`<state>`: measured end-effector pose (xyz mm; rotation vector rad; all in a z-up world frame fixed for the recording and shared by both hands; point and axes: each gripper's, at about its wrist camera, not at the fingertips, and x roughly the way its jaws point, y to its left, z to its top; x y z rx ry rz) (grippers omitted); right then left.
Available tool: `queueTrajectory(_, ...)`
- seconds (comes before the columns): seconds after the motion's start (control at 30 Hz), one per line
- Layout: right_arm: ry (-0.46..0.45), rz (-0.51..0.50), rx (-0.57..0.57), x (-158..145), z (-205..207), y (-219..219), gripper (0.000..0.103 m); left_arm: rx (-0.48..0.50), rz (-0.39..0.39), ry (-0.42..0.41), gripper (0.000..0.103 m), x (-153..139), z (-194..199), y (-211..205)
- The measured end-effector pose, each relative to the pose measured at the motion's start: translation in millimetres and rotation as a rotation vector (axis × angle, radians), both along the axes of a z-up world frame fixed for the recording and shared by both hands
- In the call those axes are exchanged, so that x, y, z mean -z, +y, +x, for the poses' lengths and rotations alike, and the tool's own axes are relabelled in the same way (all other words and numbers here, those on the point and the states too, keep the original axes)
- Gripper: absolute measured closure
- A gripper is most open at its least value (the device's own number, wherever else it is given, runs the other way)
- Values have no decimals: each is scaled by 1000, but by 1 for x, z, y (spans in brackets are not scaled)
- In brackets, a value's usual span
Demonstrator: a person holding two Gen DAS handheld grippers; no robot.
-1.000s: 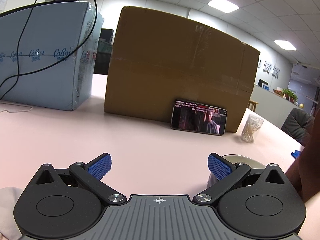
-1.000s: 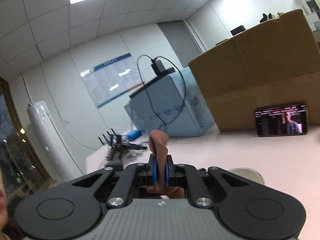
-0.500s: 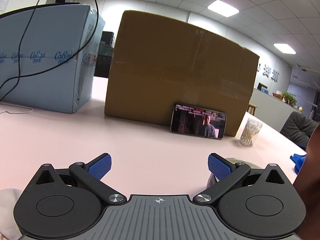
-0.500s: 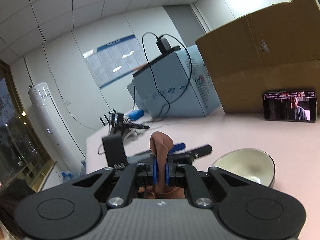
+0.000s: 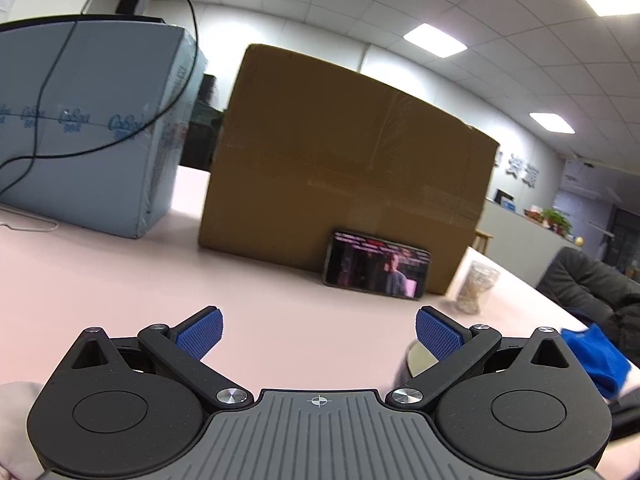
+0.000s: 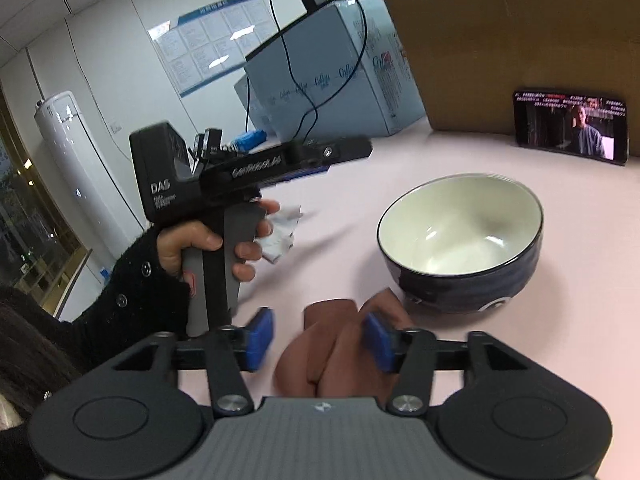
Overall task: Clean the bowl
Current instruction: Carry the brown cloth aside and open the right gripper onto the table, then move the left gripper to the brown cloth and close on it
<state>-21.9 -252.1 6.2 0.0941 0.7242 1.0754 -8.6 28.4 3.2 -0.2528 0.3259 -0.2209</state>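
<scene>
While the right hand-held gripper (image 6: 318, 340) stands with its jaws just opened, the brown cloth (image 6: 332, 356) lies loose between them on the pink bench (image 6: 580, 280). The bowl (image 6: 460, 240) sits upright at 1 o'clock, just beyond. The left hand-held gripper (image 5: 318, 334) gapes wide, empty.

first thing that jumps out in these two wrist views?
In the right wrist view, the dark bowl with a cream inside stands upright on the pink table. Just before it, the brown cloth lies between the right gripper, whose jaws have just been opening. Behind, a lit phone leans on a cardboard box.
</scene>
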Motion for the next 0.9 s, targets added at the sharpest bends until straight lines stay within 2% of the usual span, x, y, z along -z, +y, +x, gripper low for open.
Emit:
queueTrajectory(0.1,-37,57,48,-4,3,-14,27,47,-8,9,0,0,-5,-1)
queueTrajectory(0.17,-73,83,79,-4,4,-19,25,82,-2,20,0,0,-9,-3)
queueTrajectory(0.33,-147,92,143,0,9,-21,16,175,66,47,0,3,-23,-20)
queueTrajectory(0.47,-215,71,177,2,5,-21,15,215,79,67,0,5,-34,-29)
queueTrajectory(0.63,-278,64,242,4,0,-28,14,261,158,98,0,5,-44,-43)
queueTrajectory(0.9,-260,103,330,6,7,-41,13,403,222,149,0,10,-59,-78)
